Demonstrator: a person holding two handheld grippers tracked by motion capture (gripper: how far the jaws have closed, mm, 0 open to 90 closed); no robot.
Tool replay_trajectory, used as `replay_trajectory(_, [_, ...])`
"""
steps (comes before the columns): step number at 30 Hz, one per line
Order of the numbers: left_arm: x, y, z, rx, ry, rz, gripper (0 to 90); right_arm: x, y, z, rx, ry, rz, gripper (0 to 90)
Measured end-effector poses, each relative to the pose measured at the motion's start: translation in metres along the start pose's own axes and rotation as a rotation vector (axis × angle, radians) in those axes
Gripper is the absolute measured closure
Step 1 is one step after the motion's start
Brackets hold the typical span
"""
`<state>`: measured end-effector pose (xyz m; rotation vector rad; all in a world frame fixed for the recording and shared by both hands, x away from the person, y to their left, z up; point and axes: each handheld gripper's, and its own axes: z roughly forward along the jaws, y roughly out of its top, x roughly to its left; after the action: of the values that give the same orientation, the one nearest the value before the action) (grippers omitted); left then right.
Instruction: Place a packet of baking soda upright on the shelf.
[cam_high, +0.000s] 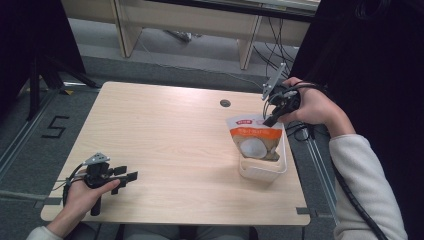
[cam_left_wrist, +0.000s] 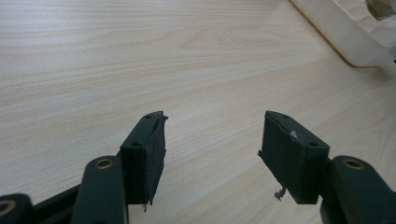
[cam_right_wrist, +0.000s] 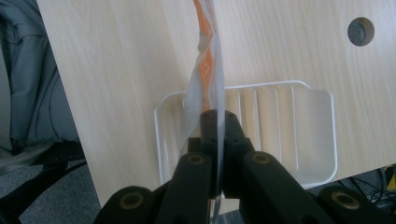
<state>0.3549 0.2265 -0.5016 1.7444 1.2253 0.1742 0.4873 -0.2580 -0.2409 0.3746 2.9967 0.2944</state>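
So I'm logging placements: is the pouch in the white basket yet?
Partly in. The pouch stands with its bottom inside the white basket, its top edge pinched by the right tool.

From above the person's side we look forward and down across the whole tabletop (cam_high: 165, 145) to the floor beyond. The left gripper view skims low along its own jaws, close to the wood. The right gripper view looks steeply down past its jaws. All three views share the white tray (cam_high: 280, 172) (cam_left_wrist: 343, 32) (cam_right_wrist: 322, 135).
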Motion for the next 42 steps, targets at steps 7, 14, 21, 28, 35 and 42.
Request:
replay_trajectory(7, [-0.001,0.000,0.000,-0.001,0.005,0.007,38.9,0.000,-0.001,0.001,0.005,-0.001,-0.004,90.0])
replay_trajectory(14, [-0.001,0.000,0.000,-0.002,0.003,0.008,38.9,0.000,-0.001,0.005,0.016,-0.005,-0.033,90.0])
replay_trajectory(21, [-0.001,0.000,0.000,-0.001,0.005,0.008,39.0,-0.001,-0.003,0.005,0.020,-0.006,-0.042,90.0])
replay_trajectory(28, [-0.001,0.000,0.000,-0.001,0.004,0.007,39.0,-0.001,-0.005,0.005,0.030,-0.011,-0.060,90.0])
replay_trajectory(35, [-0.001,0.000,0.000,0.000,0.003,0.006,39.0,-0.001,-0.010,0.005,0.032,-0.014,-0.055,90.0])
replay_trajectory(42, [-0.001,0.000,0.000,0.000,0.003,0.007,39.0,-0.002,-0.013,0.006,0.031,-0.006,-0.063,90.0])
